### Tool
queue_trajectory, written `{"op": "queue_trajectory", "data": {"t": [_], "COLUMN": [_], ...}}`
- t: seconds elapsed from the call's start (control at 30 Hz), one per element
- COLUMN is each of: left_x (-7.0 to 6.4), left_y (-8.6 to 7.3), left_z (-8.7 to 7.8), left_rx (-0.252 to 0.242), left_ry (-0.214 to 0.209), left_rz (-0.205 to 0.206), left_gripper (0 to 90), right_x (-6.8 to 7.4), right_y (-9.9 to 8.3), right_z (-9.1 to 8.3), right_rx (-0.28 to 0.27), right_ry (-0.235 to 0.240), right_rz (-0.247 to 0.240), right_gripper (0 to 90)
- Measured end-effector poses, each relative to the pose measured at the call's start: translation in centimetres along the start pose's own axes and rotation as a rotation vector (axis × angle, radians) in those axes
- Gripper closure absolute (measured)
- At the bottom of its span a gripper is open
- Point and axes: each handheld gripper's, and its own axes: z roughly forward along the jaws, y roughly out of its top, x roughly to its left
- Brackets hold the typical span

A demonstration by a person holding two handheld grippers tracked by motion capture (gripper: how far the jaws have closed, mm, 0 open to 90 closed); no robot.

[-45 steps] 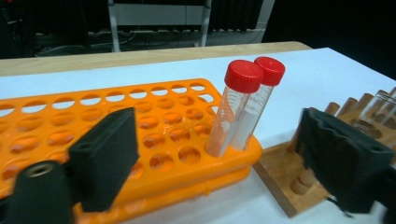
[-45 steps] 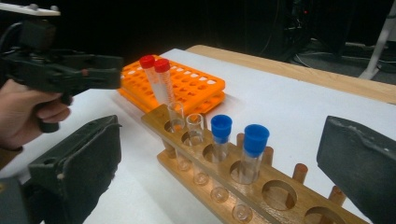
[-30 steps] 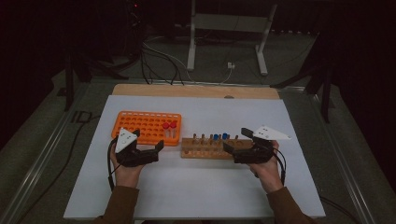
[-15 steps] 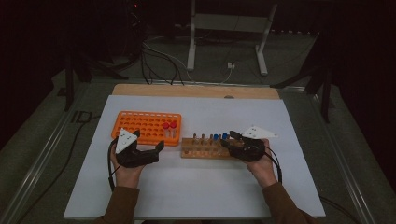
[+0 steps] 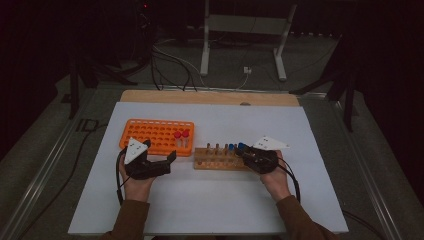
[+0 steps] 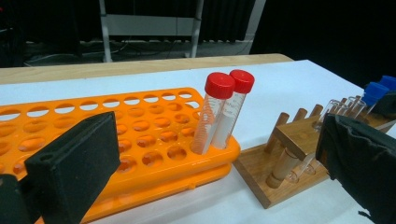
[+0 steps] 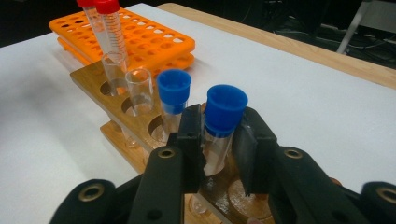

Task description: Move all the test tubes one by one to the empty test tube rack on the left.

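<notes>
A wooden rack [image 5: 212, 159] [image 7: 93, 80] holds two uncapped glass tubes [image 7: 138, 88] and two blue-capped tubes. My right gripper [image 7: 218, 149] [image 5: 244, 154] is shut on the nearer blue-capped tube [image 7: 225, 116] at the rack's right end, and the tube still stands upright in its hole. The second blue-capped tube [image 7: 173, 95] stands just beyond it. Left of the wooden rack, my left gripper [image 6: 219, 186] [image 5: 169, 163] is wide open and holds nothing. Ahead of it two red-capped tubes [image 6: 223, 109] [image 5: 181, 136] stand in the orange rack [image 6: 93, 135] [image 5: 150, 134].
Both racks rest on a white sheet [image 5: 215, 200] covering the table, with a wooden strip [image 5: 210, 97] along its far edge. Cables and a metal stand [image 5: 245, 30] lie on the dark floor beyond. Most holes of the orange rack have no tubes.
My right gripper has moved left to the wooden rack's right end and shut on the end blue-capped tube. The left gripper has stayed where it was.
</notes>
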Motion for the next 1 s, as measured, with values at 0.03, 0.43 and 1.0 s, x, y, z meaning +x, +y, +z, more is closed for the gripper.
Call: {"op": "queue_trajectory", "data": {"t": [0.03,0.43,1.0], "left_x": [-0.03,-0.13,-0.35], "left_y": [-0.02,-0.14,-0.17], "left_z": [0.03,0.23,0.29], "left_rx": [0.0,0.01,0.016], "left_ry": [0.0,-0.004,-0.009], "left_rz": [-0.001,0.001,0.006], "left_gripper": [0.7,0.7,0.8], "right_x": [0.02,0.21,-0.08], "right_y": [-0.02,-0.02,0.3], "right_z": [0.03,-0.01,-0.78], "right_rx": [0.001,0.001,-0.032], "right_ry": [0.003,0.004,0.025], "right_rz": [0.0,-0.006,0.029], "right_gripper": [74.2,76.6,76.6]}}
